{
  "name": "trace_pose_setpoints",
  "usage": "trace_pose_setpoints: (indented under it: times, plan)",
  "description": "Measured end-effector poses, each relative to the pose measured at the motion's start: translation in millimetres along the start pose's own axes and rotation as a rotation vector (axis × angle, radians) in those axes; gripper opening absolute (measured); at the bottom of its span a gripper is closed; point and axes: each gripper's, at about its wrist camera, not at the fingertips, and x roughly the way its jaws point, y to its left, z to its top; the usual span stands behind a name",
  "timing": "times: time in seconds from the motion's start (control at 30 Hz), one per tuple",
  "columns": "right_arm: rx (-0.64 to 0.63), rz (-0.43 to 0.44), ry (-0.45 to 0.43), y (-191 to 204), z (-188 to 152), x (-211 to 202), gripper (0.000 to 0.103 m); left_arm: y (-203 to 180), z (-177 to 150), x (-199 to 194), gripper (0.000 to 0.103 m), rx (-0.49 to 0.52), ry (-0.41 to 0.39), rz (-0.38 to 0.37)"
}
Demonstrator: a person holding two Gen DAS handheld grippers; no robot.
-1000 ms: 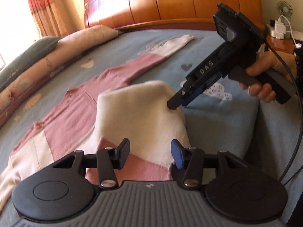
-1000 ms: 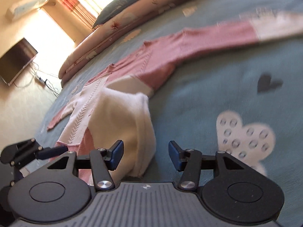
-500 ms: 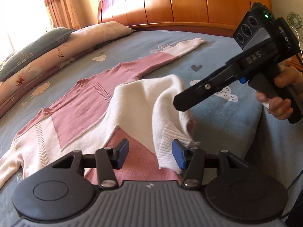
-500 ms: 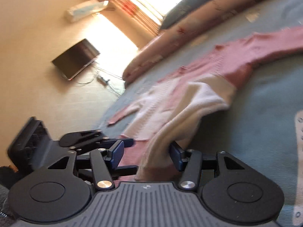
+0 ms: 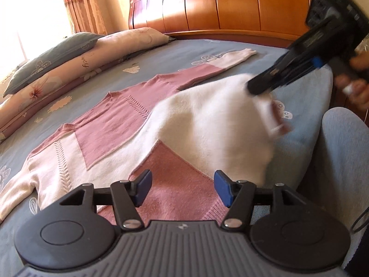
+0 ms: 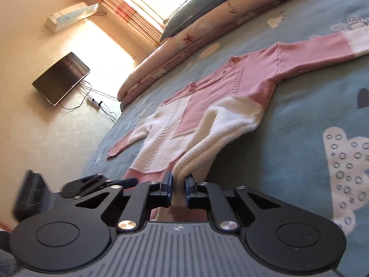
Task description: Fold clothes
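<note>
Lying flat on blue bedsheet (image 5: 230, 48): pink-cream sweater (image 5: 110, 127). Script on pillow (image 5: 85, 61) unreadable. Right gripper (image 6: 178, 185) just closing, clamping sweater; left gripper (image 5: 182, 188) just opening, holding nothing.

We see a bed (image 5: 161, 53) covered in a blue sheet printed with hearts, flowers and pale spotted shapes. Behind it stands a glossy wooden headboard (image 5: 230, 7). Along one side of the bed lies a long pink floral bolster (image 5: 76, 69) with a grey pillow (image 5: 53, 62) resting on top. Striped orange curtains (image 5: 80, 4) hang by a bright window. A dark television (image 6: 61, 78) sits on the wall, with cables and a power strip (image 6: 94, 100) beside it, and a white air conditioner (image 6: 71, 16) further along.
</note>
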Motion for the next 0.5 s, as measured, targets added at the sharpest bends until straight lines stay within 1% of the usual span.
trace_pose_setpoints:
  times: [0.07,0.17,0.2,0.27,0.33,0.37,0.43,0.5]
  plan:
    - [0.003,-0.004,0.019,7.1,1.4,-15.3,0.011,-0.9,-0.4,-0.5,0.061,0.009,-0.003,0.002]
    - [0.062,-0.079,0.082,0.8,-0.4,-26.7,0.012,-1.2,-1.0,0.9,0.061,0.013,-0.004,-0.003]
    - [0.065,-0.142,0.106,-3.1,-1.4,-28.6,0.013,-0.8,-1.1,1.1,0.061,0.012,-0.005,-0.003]
    - [0.081,-0.253,0.111,-13.6,-2.2,-30.7,0.016,0.8,-0.5,1.9,0.061,0.010,-0.007,-0.003]
    - [0.117,-0.260,0.085,-21.5,-0.6,-33.1,0.017,2.9,-1.2,2.2,0.061,0.011,-0.002,-0.001]
    - [0.136,-0.259,0.070,-25.4,0.2,-34.3,0.021,3.7,-1.8,2.4,0.062,0.012,0.002,0.003]
    - [0.133,-0.252,0.050,-25.3,6.9,-29.2,0.029,5.9,-3.4,2.9,0.062,0.009,0.013,0.013]
    - [0.125,-0.241,0.031,-26.5,18.6,-19.5,0.030,8.8,-4.9,3.9,0.062,-0.002,0.022,0.024]
